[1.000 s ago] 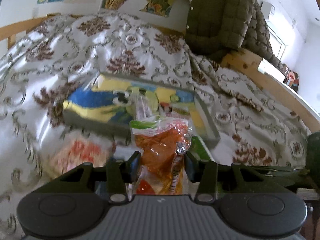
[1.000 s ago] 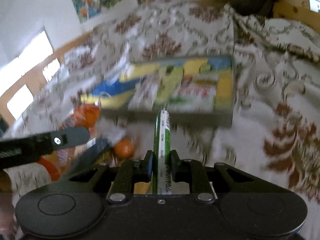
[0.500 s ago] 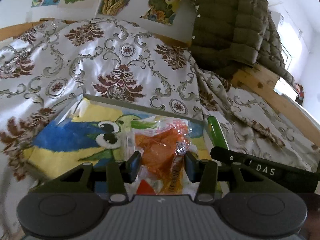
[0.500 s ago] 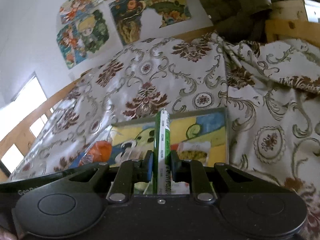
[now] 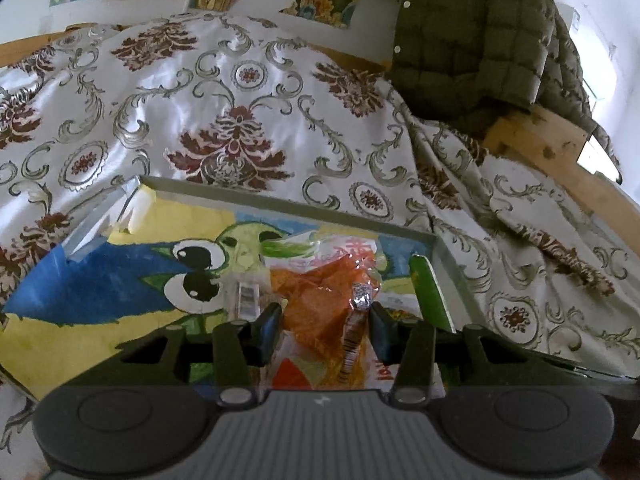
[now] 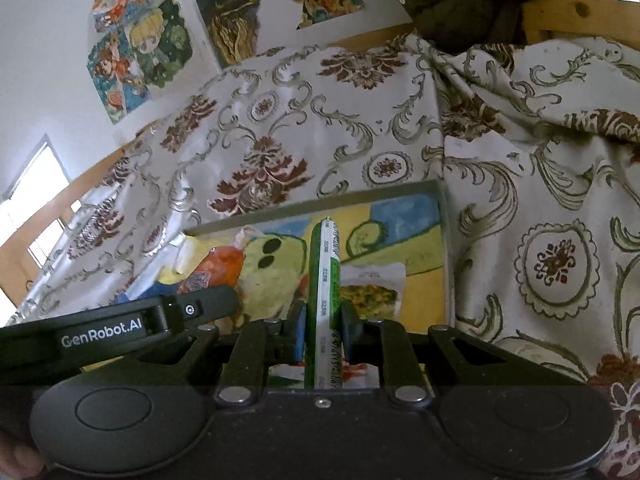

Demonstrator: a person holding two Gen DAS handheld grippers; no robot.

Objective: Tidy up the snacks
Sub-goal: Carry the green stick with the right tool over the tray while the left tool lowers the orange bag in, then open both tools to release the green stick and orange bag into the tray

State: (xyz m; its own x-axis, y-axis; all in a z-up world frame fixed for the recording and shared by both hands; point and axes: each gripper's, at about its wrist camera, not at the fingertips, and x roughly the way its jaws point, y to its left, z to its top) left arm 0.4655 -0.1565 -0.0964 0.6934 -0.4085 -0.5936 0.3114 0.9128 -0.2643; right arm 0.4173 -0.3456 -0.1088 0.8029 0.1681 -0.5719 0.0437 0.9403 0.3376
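Observation:
My left gripper is shut on a clear bag of orange snacks, held above a shallow tray painted with a blue, yellow and green cartoon. My right gripper is shut on a thin green-and-white snack packet held edge-on over the tray near its right side. That green packet also shows at the right in the left wrist view. The left gripper's arm and the orange bag appear at the left of the right wrist view. A pale packet with a yellow-green picture lies in the tray.
The tray rests on a bed with a shiny white cover patterned in brown and grey. A dark green quilted jacket hangs over the wooden bed frame at the right. Posters hang on the wall behind.
Both grippers have moved forward over the tray, each still holding its snack. The tray now fills the near view. The right gripper has rolled a little.

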